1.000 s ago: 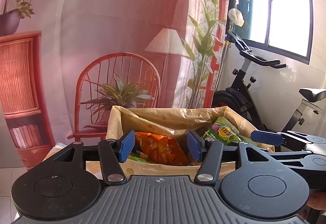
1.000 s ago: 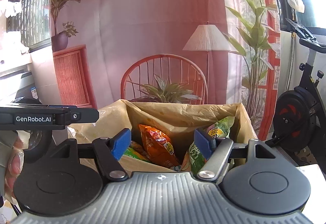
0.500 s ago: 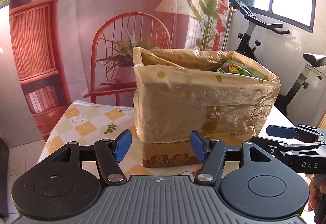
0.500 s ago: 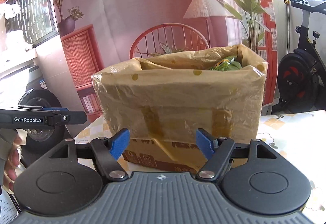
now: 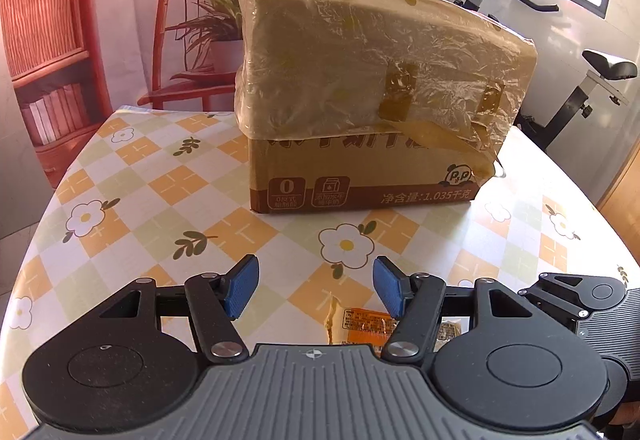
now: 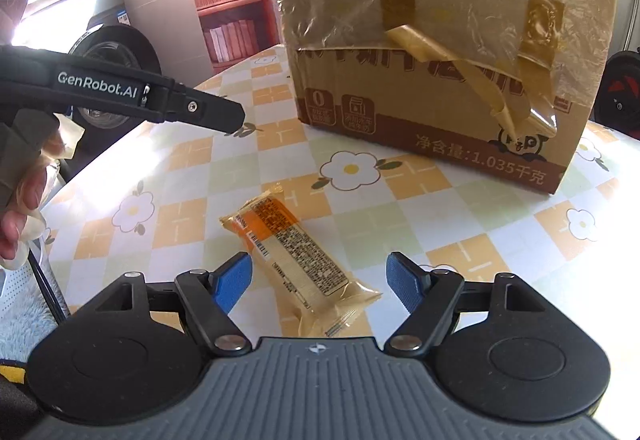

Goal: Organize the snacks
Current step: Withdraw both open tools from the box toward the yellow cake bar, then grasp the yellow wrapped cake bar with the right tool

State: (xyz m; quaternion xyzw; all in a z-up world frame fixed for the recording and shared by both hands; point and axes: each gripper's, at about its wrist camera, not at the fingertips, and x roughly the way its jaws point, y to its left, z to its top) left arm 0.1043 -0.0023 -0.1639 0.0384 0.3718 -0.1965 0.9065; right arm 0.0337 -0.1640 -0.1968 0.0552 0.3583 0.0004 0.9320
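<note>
The right gripper hangs low with wide, empty jaws around the snack bar on the table, ready to pinch it. The left gripper waits wide and empty near the cardboard box.

One box, one snack bar, two grippers on a flowered table.

On the table stands one cardboard box at the far side, its top wrapped in one plastic sheet held by two strips of brown tape. One wrapped snack bar lies on the near side. Two grippers show: the right gripper over the bar, the left gripper to its left. Each has two blue pads.
</note>
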